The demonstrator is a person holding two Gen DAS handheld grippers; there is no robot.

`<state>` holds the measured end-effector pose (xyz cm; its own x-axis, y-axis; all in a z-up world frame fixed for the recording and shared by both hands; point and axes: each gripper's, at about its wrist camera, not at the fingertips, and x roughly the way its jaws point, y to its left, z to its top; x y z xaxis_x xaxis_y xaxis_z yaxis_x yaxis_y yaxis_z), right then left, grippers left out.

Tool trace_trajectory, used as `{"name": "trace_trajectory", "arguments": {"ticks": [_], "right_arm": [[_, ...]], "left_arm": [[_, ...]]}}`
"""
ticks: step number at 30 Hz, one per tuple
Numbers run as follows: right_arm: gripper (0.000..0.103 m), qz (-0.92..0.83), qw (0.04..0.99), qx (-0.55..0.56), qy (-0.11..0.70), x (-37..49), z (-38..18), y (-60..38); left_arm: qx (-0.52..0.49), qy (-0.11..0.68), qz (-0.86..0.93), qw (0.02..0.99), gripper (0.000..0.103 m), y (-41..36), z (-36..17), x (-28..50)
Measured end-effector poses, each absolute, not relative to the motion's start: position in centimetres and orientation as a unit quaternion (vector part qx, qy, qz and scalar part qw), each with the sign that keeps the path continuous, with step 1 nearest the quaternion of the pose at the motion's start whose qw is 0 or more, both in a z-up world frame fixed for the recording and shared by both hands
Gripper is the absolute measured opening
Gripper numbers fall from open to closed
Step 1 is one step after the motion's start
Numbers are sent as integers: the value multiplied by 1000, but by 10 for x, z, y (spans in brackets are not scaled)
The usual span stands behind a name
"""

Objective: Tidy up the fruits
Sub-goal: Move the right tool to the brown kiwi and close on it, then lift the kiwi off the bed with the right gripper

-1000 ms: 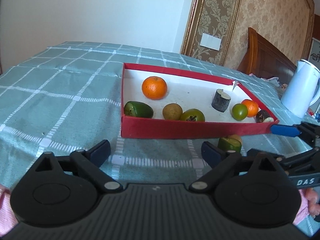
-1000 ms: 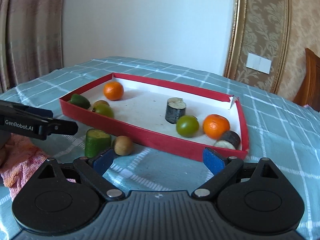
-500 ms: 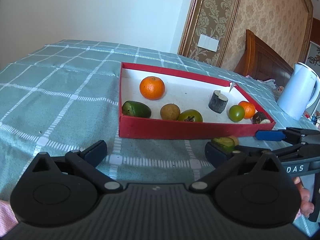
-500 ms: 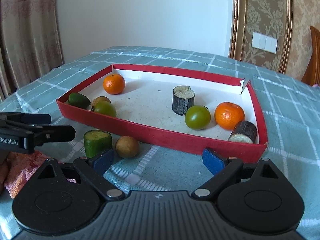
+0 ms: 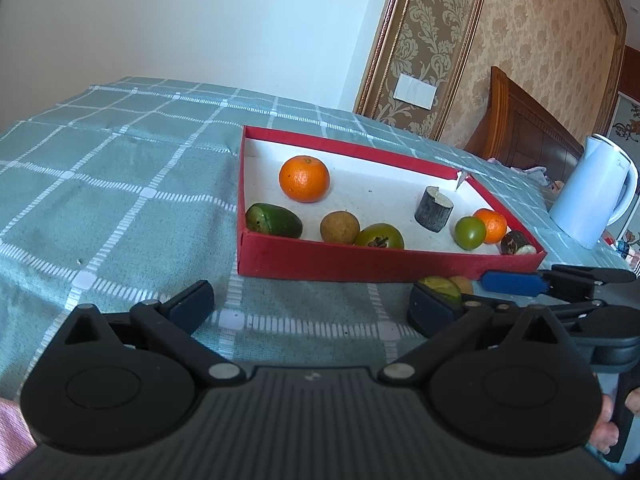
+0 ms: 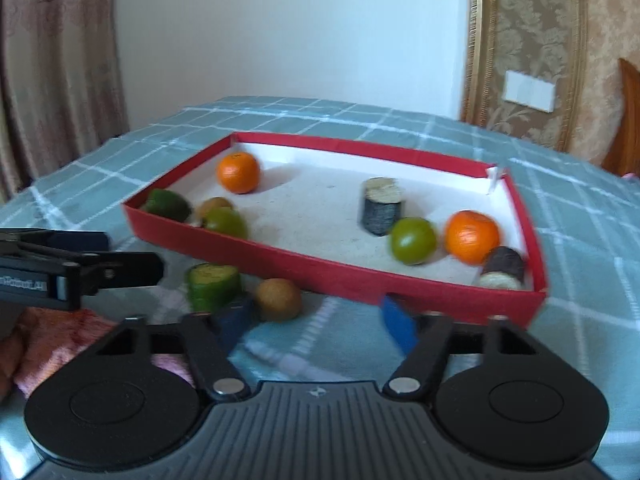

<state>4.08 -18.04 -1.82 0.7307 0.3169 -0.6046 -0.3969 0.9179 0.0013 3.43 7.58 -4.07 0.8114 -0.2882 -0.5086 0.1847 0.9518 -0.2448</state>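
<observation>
Green cut fruit (image 6: 214, 286) and brown round fruit (image 6: 278, 299) lie on the table (image 6: 580, 216) outside the red tray (image 6: 336, 276), near side. Right gripper (image 6: 316, 320) jaws, just closing, pinch nothing. Left gripper (image 5: 310, 302) jaws spread wide.

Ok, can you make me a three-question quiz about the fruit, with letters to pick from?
1. Where is the brown fruit beside the cut green piece, compared with the red tray? A inside it; B on the cloth in front of it; C behind it.
2. How many oranges are in the tray? A one; B two; C four.
3. The dark stump mid-tray is: A upright; B lying flat; C squashed.
Answers: 1 B, it sits on the cloth outside the red wall. 2 B, one at the back left, another at the right. 3 A, its cut end faces up.
</observation>
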Motion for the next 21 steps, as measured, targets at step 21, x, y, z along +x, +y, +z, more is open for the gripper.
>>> {"name": "trace_trajectory", "arguments": {"ticks": [21], "right_arm": [[34, 201, 928, -83, 304, 37, -23, -168]], "left_arm": [[-102, 278, -128, 947, 103, 78, -40, 33]]}}
